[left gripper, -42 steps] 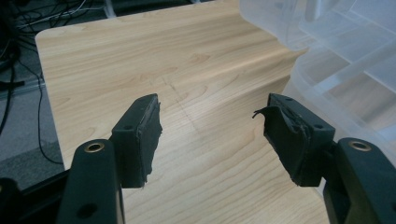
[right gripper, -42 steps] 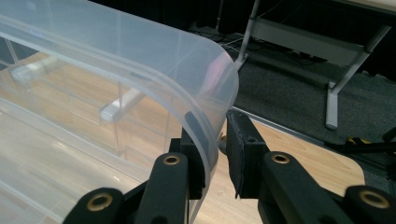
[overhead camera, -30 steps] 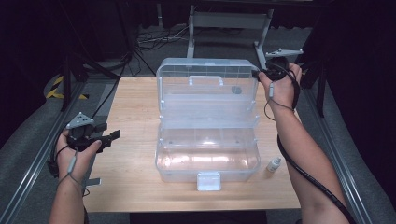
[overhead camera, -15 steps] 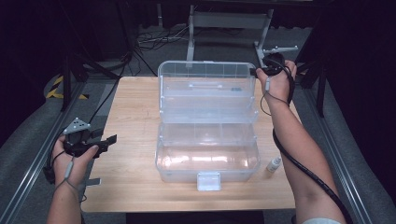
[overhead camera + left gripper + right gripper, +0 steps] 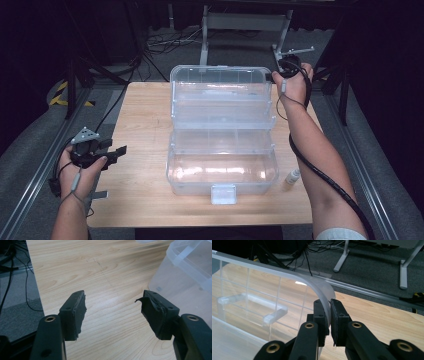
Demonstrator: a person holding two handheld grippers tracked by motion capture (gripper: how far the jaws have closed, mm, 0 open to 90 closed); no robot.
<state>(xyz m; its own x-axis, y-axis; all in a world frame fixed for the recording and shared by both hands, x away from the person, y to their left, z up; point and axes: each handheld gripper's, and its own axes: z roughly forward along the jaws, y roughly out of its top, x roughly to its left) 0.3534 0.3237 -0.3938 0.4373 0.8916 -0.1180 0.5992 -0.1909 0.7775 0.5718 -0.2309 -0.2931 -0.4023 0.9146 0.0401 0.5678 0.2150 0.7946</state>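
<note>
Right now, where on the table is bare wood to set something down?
Widest: the strip left of the clear box, ahead of the open left gripper. A band along the near edge too. The right is tight: small bottle, forearm, right gripper pinching the lid.

Wooden table (image 5: 140, 125): clear plastic organizer box (image 5: 222, 150) sits mid-table, lid open, tiers stepped back. Small white bottle (image 5: 292, 176) stands just beside the box's front right corner.

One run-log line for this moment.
right hand-held gripper: shut on lid corner | left hand-held gripper: open, over table | box: open
</note>
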